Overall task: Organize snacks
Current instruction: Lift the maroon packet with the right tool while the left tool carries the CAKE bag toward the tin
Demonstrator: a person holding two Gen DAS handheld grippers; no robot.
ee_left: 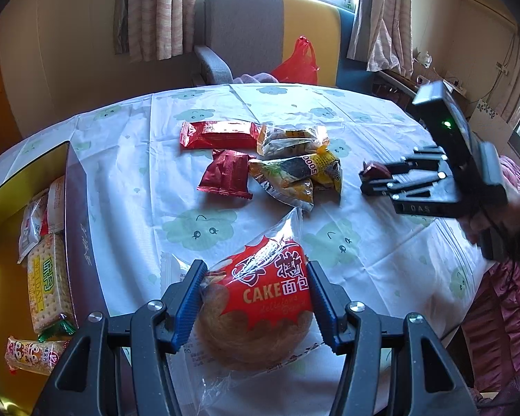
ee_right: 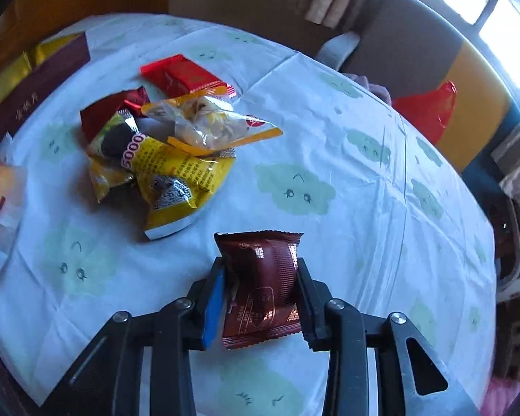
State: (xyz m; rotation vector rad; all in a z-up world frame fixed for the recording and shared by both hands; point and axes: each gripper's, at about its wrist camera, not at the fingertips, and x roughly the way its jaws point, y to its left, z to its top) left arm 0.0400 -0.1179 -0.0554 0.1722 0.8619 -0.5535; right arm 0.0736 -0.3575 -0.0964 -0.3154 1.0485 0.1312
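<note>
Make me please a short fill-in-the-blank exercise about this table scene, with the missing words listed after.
1. The left gripper holds a packet printed with the word ____.
2. The right gripper is shut on a dark ____ snack packet.
3. The cracker packs lie inside the gold-lined ____.
4. The tablecloth shows green ____ with faces.

Missing words: CAKE; red; box; clouds

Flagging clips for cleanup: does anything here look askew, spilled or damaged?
Nothing spilled or torn. The untidy spot is the crumpled yellow foil snack bags heaped mid-table, overlapping a clear orange-edged packet and a dark red wrapper. The left gripper holds a bagged round cake; the right gripper holds a small maroon foil packet.
</note>
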